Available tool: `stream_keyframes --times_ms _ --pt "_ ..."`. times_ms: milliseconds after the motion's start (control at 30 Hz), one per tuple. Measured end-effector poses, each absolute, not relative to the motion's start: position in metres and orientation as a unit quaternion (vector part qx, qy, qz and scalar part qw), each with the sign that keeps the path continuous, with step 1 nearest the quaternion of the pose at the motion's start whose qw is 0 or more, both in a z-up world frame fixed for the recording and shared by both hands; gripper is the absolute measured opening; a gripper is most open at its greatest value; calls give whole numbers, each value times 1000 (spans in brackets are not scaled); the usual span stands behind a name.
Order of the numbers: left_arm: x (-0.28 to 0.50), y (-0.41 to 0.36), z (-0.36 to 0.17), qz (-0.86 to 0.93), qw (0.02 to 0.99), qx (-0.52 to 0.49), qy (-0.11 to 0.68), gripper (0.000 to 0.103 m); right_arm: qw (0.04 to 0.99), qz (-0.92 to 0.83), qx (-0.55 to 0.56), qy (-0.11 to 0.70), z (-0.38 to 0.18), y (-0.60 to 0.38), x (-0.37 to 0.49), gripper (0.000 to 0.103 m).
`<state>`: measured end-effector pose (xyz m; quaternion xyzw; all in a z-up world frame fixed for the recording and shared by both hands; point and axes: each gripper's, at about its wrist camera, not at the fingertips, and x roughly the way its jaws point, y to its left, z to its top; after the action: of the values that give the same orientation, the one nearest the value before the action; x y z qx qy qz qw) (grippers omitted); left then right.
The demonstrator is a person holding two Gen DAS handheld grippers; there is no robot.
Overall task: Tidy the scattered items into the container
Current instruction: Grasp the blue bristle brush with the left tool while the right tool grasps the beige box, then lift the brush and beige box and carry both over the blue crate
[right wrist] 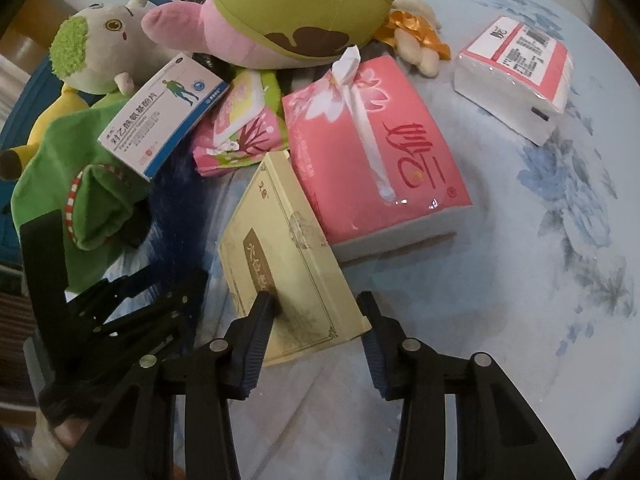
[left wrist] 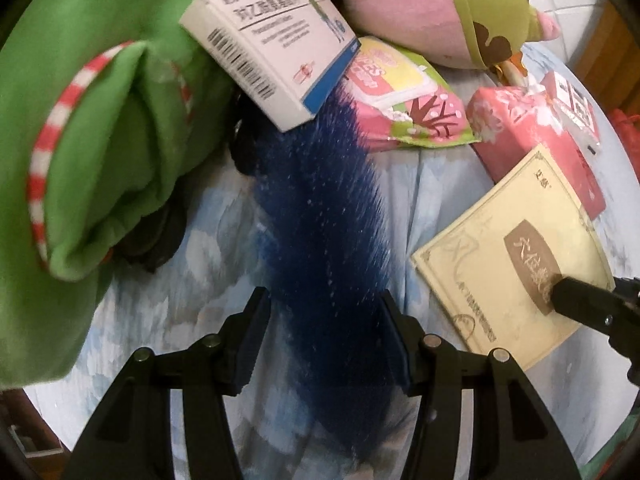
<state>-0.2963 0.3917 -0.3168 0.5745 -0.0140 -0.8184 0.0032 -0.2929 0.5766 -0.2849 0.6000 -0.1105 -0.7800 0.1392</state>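
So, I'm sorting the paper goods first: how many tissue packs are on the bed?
2: the pink tissue pack beside the cream box, and a wrapped white tissue pack apart at the far right. More may hide under the toys.

Both wrist views close, facing downward

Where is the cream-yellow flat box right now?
In the right wrist view the cream-yellow box lies low centre on the blue floral cloth, between the right gripper fingers, beside the pink tissue pack.

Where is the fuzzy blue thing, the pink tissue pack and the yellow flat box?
Fuzzy dark blue brush [left wrist: 320, 208], left wrist view, mid bristles.
Pink soft tissue pack [right wrist: 404, 160], right wrist view, top face.
Pale yellow flat cardboard box [right wrist: 288, 248], right wrist view, lid centre.
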Motion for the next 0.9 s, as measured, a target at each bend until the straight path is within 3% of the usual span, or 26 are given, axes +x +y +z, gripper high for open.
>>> stream_keyframes --times_ms 100,200,767,900 --pt "-300 393 -315 -818 -6 576 -4 34 137 -786 588 -132 -287 580 -297 50" --pt "-297 393 -313 -817 -9 577 -4 20 138 -783 592 -133 -292 578 -298 48" --pt "-210 376 -271 -833 -12 552 22 16 163 -806 561 -95 -258 573 -250 13" --pt "-190 368 -253 -846 -25 533 29 16 159 -818 547 -76 -237 568 -232 12"
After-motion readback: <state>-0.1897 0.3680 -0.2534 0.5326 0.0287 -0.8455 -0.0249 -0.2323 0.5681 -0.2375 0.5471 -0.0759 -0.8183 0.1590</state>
